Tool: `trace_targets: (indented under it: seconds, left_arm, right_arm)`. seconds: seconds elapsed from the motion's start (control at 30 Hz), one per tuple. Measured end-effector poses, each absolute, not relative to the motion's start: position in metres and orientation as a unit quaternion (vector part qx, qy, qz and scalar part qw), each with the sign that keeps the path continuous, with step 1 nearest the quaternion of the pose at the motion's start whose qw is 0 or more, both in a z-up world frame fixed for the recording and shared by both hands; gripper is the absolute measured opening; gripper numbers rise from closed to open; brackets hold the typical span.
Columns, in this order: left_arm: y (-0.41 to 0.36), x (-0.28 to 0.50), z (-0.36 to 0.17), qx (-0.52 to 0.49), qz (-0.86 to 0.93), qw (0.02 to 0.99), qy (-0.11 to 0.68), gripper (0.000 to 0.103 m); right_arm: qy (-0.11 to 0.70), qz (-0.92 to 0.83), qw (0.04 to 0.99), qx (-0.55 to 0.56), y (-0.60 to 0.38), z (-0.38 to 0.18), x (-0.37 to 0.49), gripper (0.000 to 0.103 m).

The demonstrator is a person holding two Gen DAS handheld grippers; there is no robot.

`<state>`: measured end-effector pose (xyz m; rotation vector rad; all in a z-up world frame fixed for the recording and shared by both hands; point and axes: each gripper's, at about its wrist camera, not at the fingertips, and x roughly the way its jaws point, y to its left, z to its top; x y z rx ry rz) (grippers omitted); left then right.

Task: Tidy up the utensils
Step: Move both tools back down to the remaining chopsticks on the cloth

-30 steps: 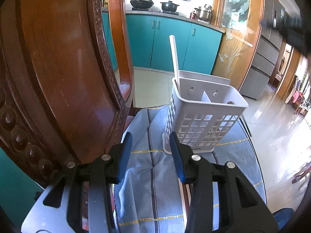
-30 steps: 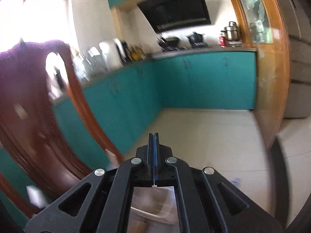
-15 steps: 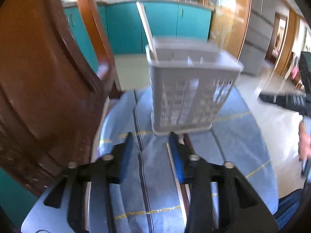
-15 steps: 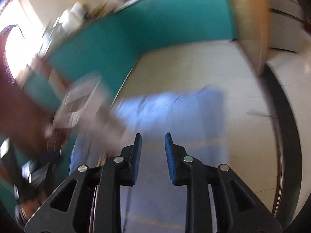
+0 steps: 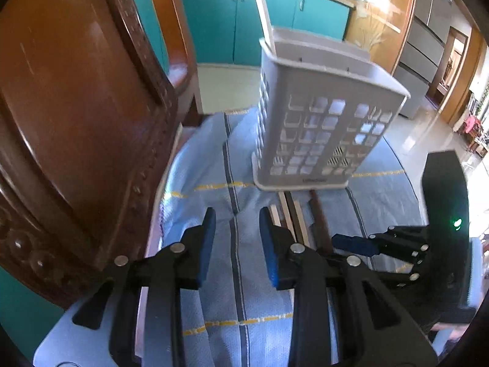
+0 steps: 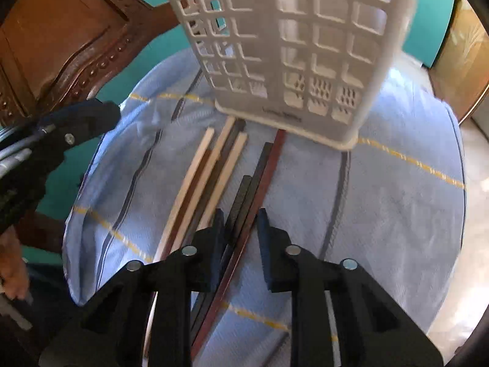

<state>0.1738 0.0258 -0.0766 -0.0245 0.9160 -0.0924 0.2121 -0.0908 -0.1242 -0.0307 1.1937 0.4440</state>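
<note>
1. Surface: blue striped cloth (image 6: 382,202) on a round table, kitchen beyond.
2. Right gripper (image 6: 238,238), lower centre: fingers spread, straddling dark chopsticks (image 6: 244,202), apparently lining up a pick.
3. Left gripper (image 5: 235,235), lower centre: fingers spread, holding nothing.
4. Pale chopsticks (image 6: 198,177), mid-frame, lying loose on the cloth.
5. White basket (image 6: 293,49), upper frame: the likely destination, one pale stick (image 5: 262,9) already standing in it.

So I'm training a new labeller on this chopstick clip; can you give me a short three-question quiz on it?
1. True or false: the right gripper is open above the dark chopsticks.
2. What does the white basket already hold? A) one pale chopstick B) a spoon C) nothing
3. Fill in: the loose chopsticks lie on a blue ____.

Key: 1 true. 2 A: the pale chopstick sticks up from its corner. 3 cloth.
</note>
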Motion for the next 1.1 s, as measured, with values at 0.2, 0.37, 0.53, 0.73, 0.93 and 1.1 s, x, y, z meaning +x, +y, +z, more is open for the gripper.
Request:
trace_targets:
  seconds: [0.2, 0.37, 0.53, 0.73, 0.93, 1.1]
  left_arm:
    - [0.011, 0.178, -0.104, -0.018, -0.087, 0.866, 0.491, 0.030]
    - [-0.007, 0.181, -0.131, 0.012, -0.086, 0.852, 0.517, 0.030]
    - [-0.012, 0.181, -0.139, 0.023, -0.084, 0.854, 0.513, 0.026]
    - [0.001, 0.181, -0.140, 0.014, -0.086, 0.854, 0.514, 0.018]
    - [-0.014, 0.180, -0.142, 0.033, -0.098, 0.855, 0.508, 0.022]
    - [-0.026, 0.180, -0.143, 0.055, -0.094, 0.861, 0.497, 0.022]
  right_arm:
    - [0.537, 0.181, 0.824, 0.003, -0.127, -0.113, 0.209, 0.006]
    - [0.545, 0.165, 0.822, 0.017, -0.133, -0.125, 0.217, 0.006]
    - [0.551, 0.153, 0.820, 0.000, -0.134, -0.119, 0.212, 0.011]
    - [0.546, 0.136, 0.826, -0.018, -0.129, -0.118, 0.212, 0.025]
    - [0.544, 0.135, 0.828, -0.025, -0.135, -0.118, 0.212, 0.028]
    - [0.536, 0.134, 0.832, -0.038, -0.132, -0.119, 0.211, 0.029]
